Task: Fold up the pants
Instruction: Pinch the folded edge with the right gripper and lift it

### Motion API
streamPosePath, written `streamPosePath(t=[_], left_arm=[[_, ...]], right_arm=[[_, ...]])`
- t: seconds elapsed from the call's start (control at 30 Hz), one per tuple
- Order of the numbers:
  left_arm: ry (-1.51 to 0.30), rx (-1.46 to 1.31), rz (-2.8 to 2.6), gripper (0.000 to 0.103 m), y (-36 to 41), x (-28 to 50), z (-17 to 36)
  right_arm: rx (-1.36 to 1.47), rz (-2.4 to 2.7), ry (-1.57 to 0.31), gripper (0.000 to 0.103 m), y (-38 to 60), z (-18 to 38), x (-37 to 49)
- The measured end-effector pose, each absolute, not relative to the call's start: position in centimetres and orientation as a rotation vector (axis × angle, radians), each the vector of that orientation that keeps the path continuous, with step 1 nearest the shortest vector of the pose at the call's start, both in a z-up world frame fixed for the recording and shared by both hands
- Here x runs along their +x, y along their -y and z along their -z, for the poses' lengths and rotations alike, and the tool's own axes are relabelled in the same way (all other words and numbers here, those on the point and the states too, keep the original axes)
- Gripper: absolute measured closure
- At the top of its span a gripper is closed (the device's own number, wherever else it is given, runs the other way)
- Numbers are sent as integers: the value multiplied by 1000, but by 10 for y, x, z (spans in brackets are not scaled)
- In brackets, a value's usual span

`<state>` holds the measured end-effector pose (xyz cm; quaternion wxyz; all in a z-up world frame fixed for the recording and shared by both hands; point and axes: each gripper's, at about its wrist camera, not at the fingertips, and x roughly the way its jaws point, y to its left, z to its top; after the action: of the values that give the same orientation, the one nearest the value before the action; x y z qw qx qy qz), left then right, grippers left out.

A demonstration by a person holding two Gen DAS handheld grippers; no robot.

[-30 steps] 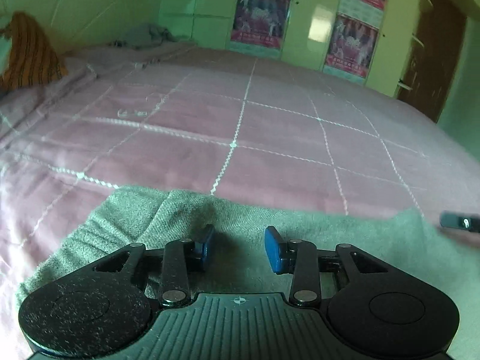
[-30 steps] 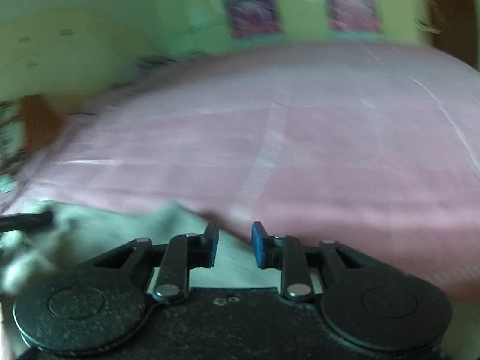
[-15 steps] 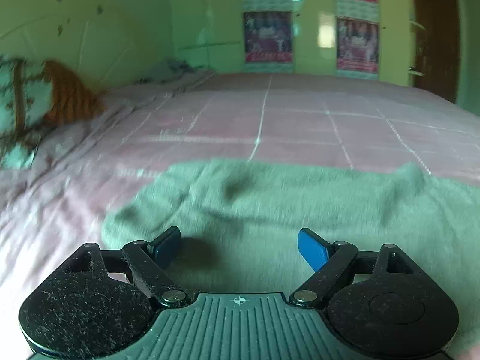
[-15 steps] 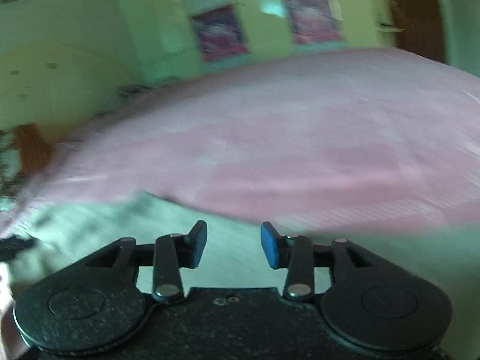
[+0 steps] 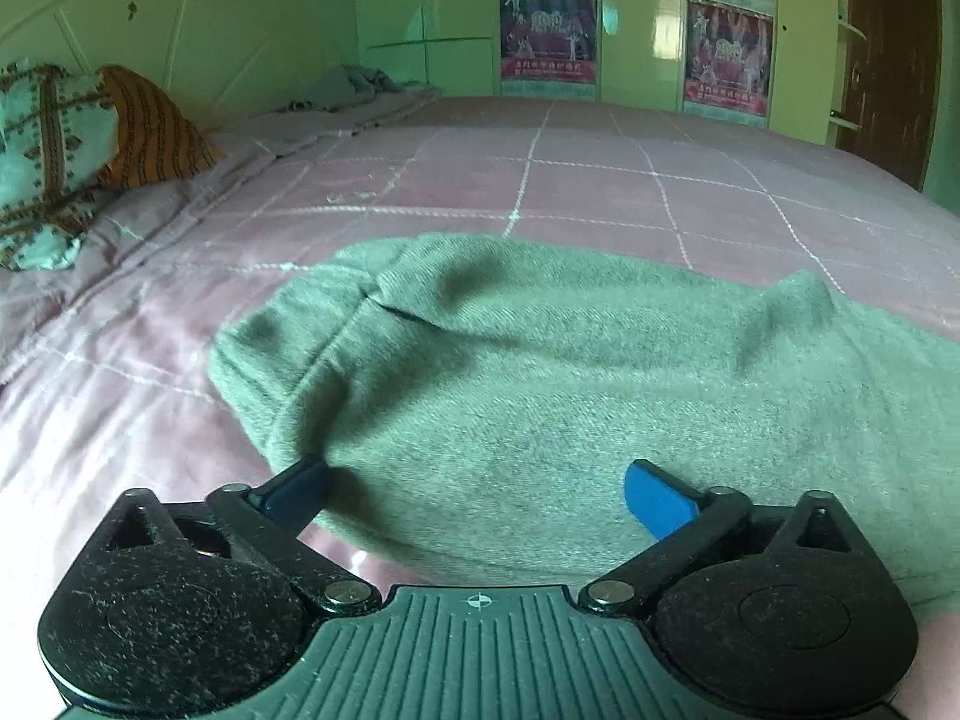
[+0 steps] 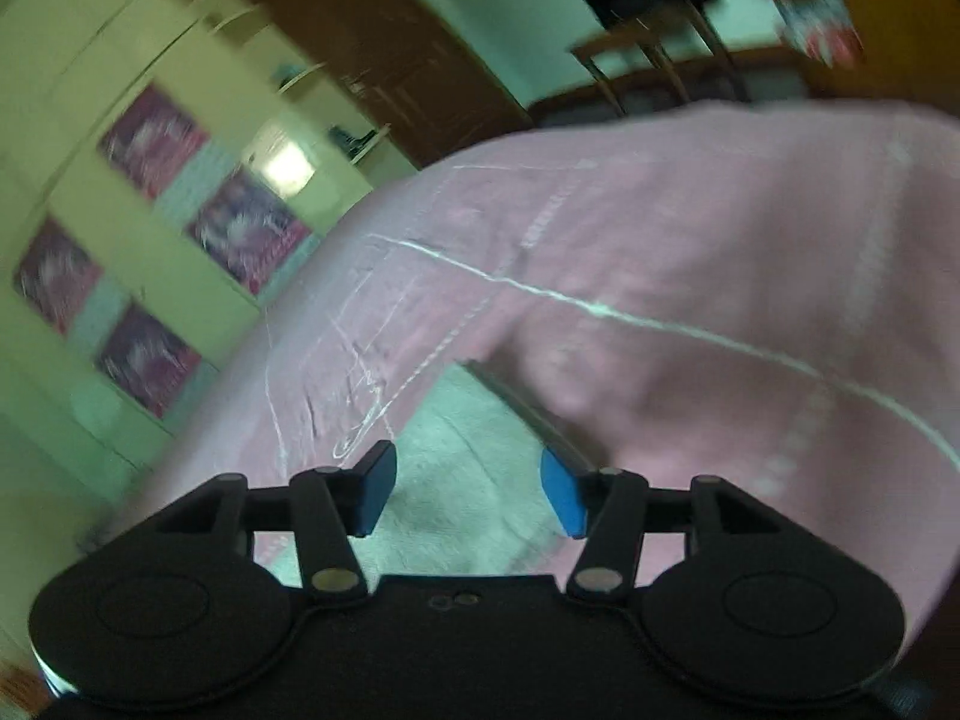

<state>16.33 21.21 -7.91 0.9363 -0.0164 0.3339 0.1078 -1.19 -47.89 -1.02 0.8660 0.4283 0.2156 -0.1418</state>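
Observation:
Grey-green pants (image 5: 540, 372) lie folded on the pink quilted bed (image 5: 570, 180), filling the lower middle of the left wrist view. My left gripper (image 5: 474, 492) hovers over their near edge, its jaws still opening to full width, blue fingertips (image 5: 654, 495) apart and nothing pressed between them. In the blurred, tilted right wrist view a pale end of the pants (image 6: 474, 480) lies below my right gripper (image 6: 468, 492). Its jaws are opening and grip nothing.
Patterned pillows (image 5: 72, 144) lean at the left by the headboard. A heap of grey cloth (image 5: 354, 84) lies at the bed's far corner. Wardrobe doors with posters (image 5: 549, 30) stand behind, a brown door (image 5: 888, 60) to the right. Dark furniture (image 6: 654, 12) stands beyond the bed.
My left gripper let go of the pants, opened wide and drew back. My right gripper swung fast to the right and rolled, its jaws widening; its view now faces the wardrobe and door.

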Motion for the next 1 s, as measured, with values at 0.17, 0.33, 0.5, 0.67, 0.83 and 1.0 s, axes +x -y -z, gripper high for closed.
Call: streamPosePath(t=[0.17,0.33,0.5,0.67,0.83,1.0], left_arm=[[-667,-128,-213,0,-223,160,80],[-646,-221,-199,0,-232,156,80],[-655,-231,-203,0,-233,157,82],[-667,-206,-208,0,-231,161,83],[-688,-257,-226,0,-239,162,87],[-712,-351,-241,0,-255,164,95]], right_arm=[[1018,270,-496,50,483,48,-28],[1048,202,-569,51,493,55,-9],[969,133,-628,54,485,50,-12],[779,68,-660,77,476,45,14],[597,49,-532,94,444,-3,6],[581,205,-726,93,452,32,16]])
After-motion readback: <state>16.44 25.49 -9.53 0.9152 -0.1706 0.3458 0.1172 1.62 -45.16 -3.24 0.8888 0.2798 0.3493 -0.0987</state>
